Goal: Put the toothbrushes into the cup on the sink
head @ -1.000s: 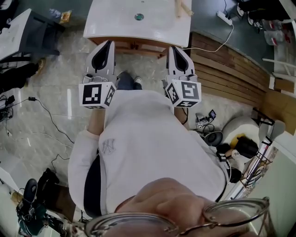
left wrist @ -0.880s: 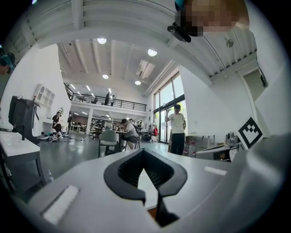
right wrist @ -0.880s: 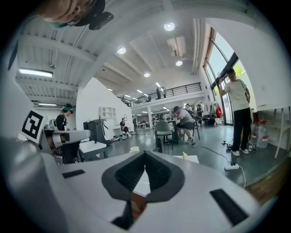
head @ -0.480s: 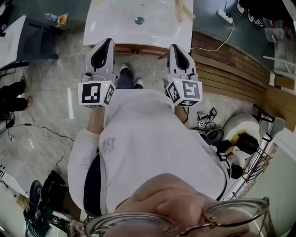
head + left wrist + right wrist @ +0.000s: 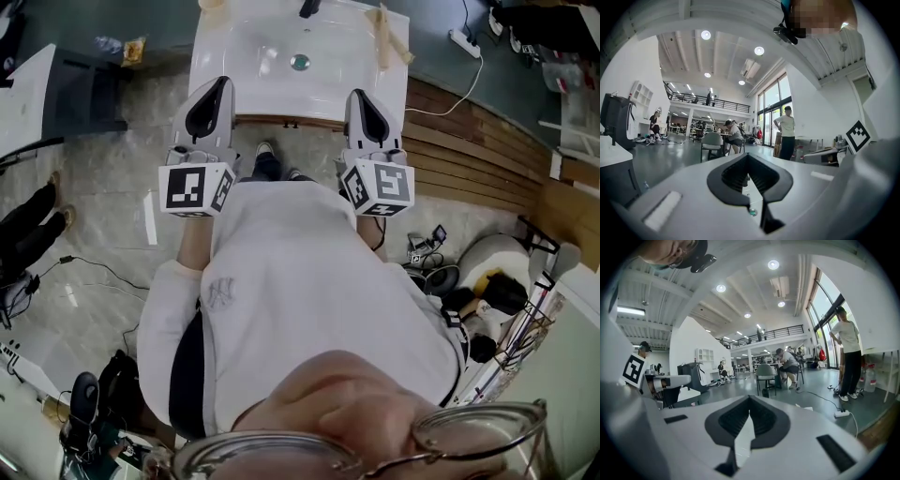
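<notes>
While left gripper (image 5: 222, 84) and right gripper (image 5: 357, 95) hang clenched and empty before the sink (image 5: 258, 89), arriving unopened at the toothbrushes (image 5: 387, 36) risks nudging them off its edge.

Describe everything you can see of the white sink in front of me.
The sink is a glossy white basin with rounded corners, seen from above and cut off by the top of the head view. A small round greenish drain sits in its shallow bowl and a dark tap stands at the far edge. Pale sticks, likely the toothbrushes, lie on its right side. A tan round thing, perhaps the cup, sits at the far left corner. A brown frame shows under the front edge.
</notes>
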Motion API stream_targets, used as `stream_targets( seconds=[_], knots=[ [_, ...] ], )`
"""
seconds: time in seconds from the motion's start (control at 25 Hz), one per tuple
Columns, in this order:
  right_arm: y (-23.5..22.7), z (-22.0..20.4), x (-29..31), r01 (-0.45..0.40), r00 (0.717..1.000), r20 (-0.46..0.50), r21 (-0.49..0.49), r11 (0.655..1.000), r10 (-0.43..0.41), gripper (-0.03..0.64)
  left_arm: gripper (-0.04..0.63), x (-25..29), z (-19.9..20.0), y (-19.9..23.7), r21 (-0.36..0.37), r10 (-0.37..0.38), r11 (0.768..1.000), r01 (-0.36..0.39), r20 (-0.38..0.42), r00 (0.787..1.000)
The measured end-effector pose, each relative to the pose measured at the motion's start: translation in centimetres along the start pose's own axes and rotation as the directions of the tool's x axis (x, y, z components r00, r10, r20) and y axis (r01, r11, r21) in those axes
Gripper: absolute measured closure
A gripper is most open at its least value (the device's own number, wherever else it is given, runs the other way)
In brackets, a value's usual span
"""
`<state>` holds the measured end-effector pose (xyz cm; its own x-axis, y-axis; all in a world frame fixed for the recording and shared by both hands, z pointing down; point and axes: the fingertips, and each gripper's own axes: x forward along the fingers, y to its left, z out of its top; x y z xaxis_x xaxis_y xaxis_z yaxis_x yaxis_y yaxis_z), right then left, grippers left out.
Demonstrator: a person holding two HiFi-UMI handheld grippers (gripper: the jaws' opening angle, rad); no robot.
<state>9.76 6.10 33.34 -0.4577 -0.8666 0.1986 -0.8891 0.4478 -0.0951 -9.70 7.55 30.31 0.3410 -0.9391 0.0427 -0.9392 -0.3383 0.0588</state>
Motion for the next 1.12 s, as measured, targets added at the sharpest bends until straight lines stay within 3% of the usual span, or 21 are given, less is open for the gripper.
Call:
stream_targets(
  seconds=[0.48,1.12],
  knots=[
    [-1.1,-1.4,3.0,0.063,0.997,-0.041,0.029,0.998,-0.062,0.609,0.595,3.9,-1.9,2.4,-0.041,-0.043,0.998,0.041,-0.05,0.998],
    [-12.1,0.9,6.1,0.11,0.994,-0.008,0.04,0.993,-0.11,0.609,0.595,14.0,-0.8,-1.9,-0.024,-0.069,0.997,0.068,-0.017,0.997]
  ],
)
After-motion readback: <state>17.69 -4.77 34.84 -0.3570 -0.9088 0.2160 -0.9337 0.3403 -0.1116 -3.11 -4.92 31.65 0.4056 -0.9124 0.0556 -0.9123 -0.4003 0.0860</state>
